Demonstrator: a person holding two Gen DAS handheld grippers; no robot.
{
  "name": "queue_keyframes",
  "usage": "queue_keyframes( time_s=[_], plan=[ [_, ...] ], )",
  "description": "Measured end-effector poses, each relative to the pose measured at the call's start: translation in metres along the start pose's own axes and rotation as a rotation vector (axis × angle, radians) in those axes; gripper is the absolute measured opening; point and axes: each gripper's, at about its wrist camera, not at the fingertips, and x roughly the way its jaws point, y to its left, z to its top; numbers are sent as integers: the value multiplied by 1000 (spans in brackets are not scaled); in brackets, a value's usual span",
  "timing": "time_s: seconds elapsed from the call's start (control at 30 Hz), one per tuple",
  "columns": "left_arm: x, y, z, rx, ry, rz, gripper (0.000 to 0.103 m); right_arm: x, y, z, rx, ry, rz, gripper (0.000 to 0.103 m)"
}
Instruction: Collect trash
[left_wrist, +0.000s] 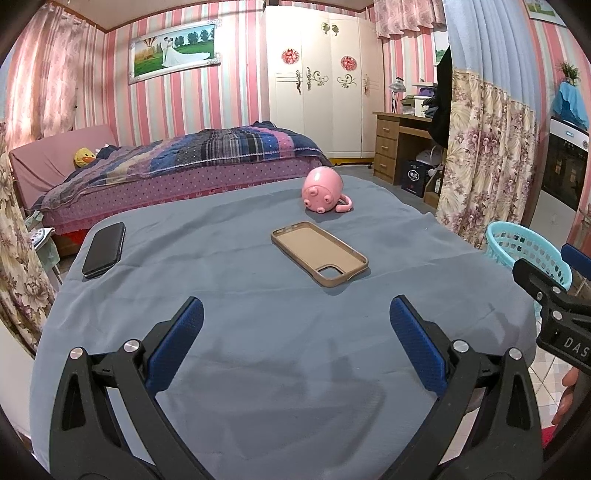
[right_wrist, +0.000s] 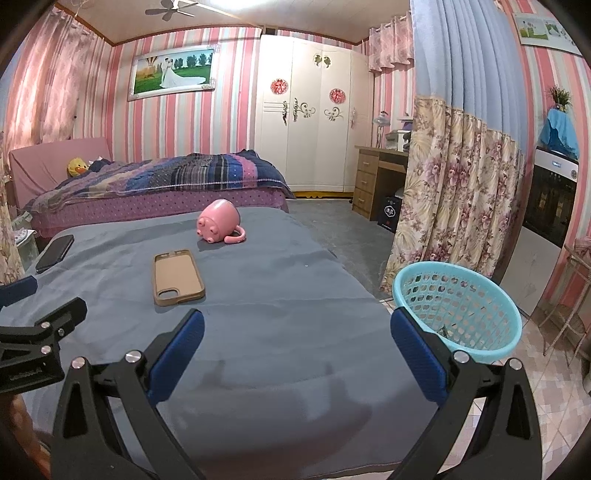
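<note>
A table under a blue-grey cloth carries a tan phone case, a pink pig-shaped mug lying on its side, and a black phone at the left edge. A turquoise mesh basket stands on the floor off the table's right side, with a small scrap visible inside. My left gripper hovers open over the near cloth, nothing between its fingers. My right gripper is open too, its right finger in front of the basket.
A bed with a patchwork quilt lies behind the table. A white wardrobe, a wooden desk and a floral curtain stand at the right. Tiled floor shows beside the basket.
</note>
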Motion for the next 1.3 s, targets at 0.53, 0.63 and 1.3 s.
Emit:
queue_keyframes(
  time_s=[0.53,0.63,1.3],
  plan=[
    [-2,-1,-1,13,-13,-12,97,-1,1,-2,-1,4,0,99],
    [-3,-2,-2,17,-14,-13,98,-1,1,-2,-1,3,0,99],
    [-5,-1,-1,4,-24,-21,98,-2,-1,-2,-6,0,-3,99]
  ],
)
